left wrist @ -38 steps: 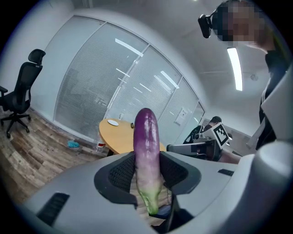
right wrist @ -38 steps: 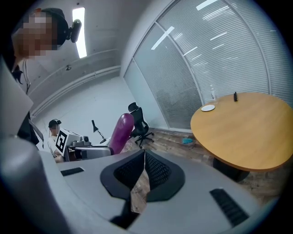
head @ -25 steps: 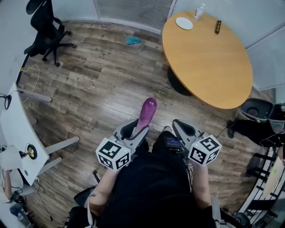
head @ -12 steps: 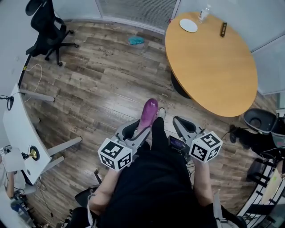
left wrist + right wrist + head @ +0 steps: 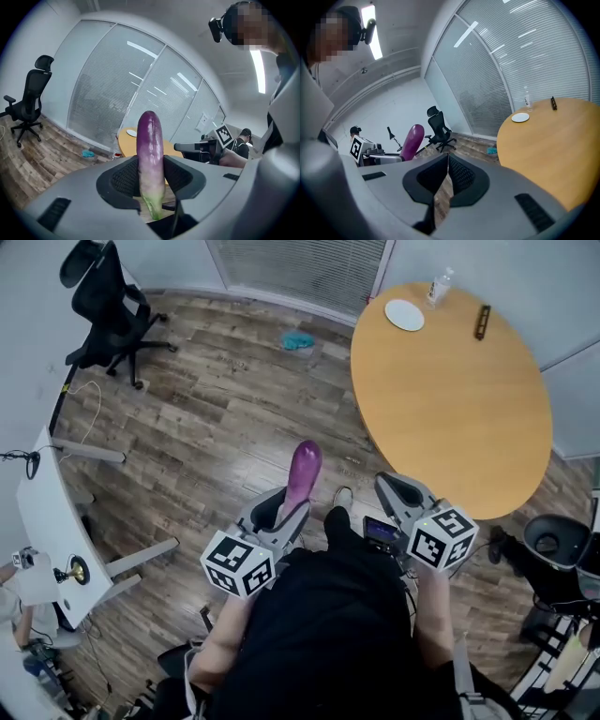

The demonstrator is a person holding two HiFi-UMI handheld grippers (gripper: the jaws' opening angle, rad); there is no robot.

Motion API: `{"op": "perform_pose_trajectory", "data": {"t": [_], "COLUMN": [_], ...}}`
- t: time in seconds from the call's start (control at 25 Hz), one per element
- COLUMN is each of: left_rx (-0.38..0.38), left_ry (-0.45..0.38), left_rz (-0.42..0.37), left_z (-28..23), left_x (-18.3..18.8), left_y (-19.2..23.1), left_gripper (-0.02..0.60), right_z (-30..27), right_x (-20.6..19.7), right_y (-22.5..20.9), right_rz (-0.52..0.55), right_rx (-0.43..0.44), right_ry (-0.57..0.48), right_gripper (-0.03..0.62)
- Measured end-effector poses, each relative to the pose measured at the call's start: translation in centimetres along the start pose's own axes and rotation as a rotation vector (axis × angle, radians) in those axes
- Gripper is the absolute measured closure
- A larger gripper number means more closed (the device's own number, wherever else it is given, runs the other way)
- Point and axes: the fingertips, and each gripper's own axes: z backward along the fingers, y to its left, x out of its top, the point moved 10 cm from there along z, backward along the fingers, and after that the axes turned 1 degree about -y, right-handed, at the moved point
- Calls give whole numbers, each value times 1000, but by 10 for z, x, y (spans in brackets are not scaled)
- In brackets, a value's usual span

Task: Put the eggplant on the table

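A purple eggplant [image 5: 302,472] with a pale green stem end sticks out forward from my left gripper [image 5: 284,510], which is shut on its lower part. In the left gripper view the eggplant [image 5: 151,159] stands upright between the two dark pads. My right gripper [image 5: 405,493] is held beside it, shut with nothing in it; its pads [image 5: 449,176] meet. The round wooden table [image 5: 450,390] lies ahead and to the right, its near edge just beyond the right gripper. The eggplant [image 5: 410,140] also shows at the left of the right gripper view.
On the far side of the table [image 5: 553,136] are a white plate [image 5: 404,314], a clear bottle [image 5: 437,285] and a dark remote [image 5: 482,322]. A black office chair [image 5: 103,310] stands at the far left, a white desk [image 5: 42,512] at the left, a teal object [image 5: 298,339] on the floor.
The view has shifted forward toward the table. Both grippers keep their hold and spacing; the eggplant stays in the left gripper.
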Motion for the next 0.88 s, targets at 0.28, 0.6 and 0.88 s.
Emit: {"op": "perform_pose_trajectory", "data": {"t": [0.28,0.6,0.88], "left_rx": [-15,-31,-69], "left_ry": [9,19,50], "left_rz": [-7,-13,-20], "left_z": [-55,-112,-135], "left_x": [20,31,34], "left_y": [-17,-34,-43], "left_gripper": [403,403,403], "right_z": [0,5,13], "right_x": [23,41,38], "right_y": [-49,-96,-114], "right_rz": [-25,-34,-83], "right_rx": [-4,7,-28], "right_ry": [2,6,12], "right_gripper": [576,576,576]}}
